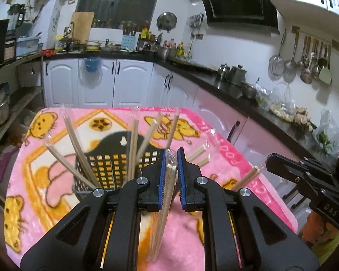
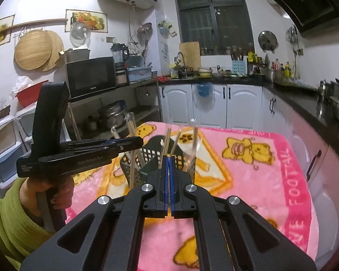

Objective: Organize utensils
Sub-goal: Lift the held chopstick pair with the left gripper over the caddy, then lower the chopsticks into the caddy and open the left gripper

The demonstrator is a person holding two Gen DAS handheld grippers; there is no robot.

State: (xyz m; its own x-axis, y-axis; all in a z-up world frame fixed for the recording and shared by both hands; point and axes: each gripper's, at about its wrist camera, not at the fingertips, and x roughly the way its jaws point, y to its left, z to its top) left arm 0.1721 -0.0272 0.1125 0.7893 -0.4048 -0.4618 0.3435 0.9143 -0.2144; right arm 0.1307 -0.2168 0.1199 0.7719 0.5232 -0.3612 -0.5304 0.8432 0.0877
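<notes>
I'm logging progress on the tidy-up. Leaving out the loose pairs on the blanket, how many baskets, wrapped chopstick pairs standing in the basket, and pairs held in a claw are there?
Black basket: 1
Wrapped chopstick pairs standing in it: 5
Wrapped chopstick pair gripped by the left claw: 1
Total: 7

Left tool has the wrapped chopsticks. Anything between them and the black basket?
Nothing visible blocks the way. The wrapped chopsticks sit in the left tool, and the black basket lies just ahead. Its opening already holds several pairs leaning outward, so the space is crowded.
</notes>
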